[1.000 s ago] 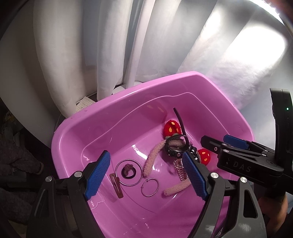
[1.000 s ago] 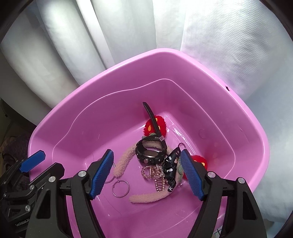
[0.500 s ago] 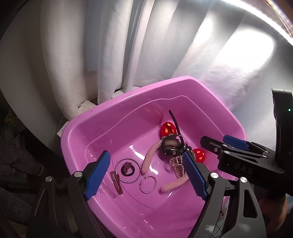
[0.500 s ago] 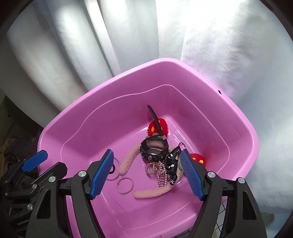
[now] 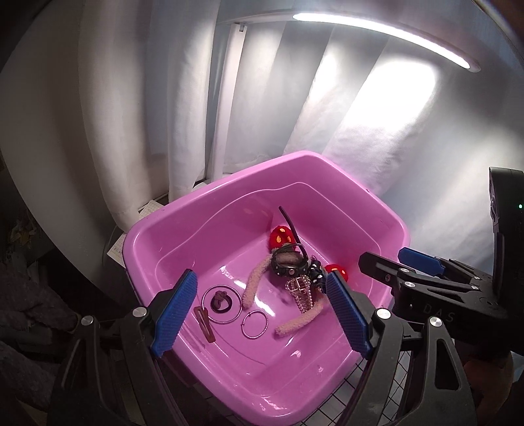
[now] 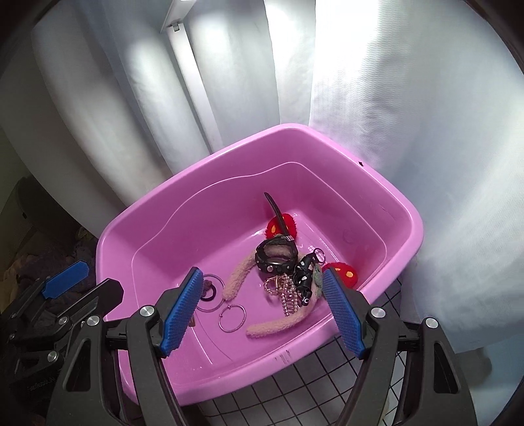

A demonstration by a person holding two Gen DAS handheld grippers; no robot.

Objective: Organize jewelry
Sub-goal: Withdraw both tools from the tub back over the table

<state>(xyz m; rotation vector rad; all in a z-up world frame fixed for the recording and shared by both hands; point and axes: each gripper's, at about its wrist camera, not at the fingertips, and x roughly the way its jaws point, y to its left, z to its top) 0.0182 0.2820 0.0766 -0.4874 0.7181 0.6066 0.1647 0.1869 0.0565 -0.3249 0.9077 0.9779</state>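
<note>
A pink plastic tub (image 5: 157,226) (image 6: 327,137) holds the jewelry. A black watch (image 5: 290,259) (image 6: 276,255) lies on a fuzzy pink headband (image 5: 253,285) (image 6: 278,324) with red ends (image 5: 280,237) (image 6: 344,272). A pink claw clip (image 5: 299,290) (image 6: 286,293), a black patterned clip (image 6: 303,275), a small hoop (image 5: 254,323) (image 6: 232,314), a large hoop around a dark hair tie (image 5: 220,300) (image 6: 208,288) and a brown snap clip (image 5: 204,319) also lie inside. My left gripper (image 5: 262,313) and right gripper (image 6: 262,308) are open, empty, above the tub.
White curtains (image 5: 262,98) (image 6: 409,114) hang behind the tub. The tub stands on a gridded mat (image 6: 311,380) (image 5: 330,408). A lit lamp bar (image 5: 376,29) glows above. Dark clutter (image 5: 29,311) lies at the left. The right gripper shows in the left wrist view (image 5: 442,281).
Both grippers have drawn back and up from the tub, which now looks smaller and shows its near rim and the mat. The jewelry has not moved. Both stay open.
</note>
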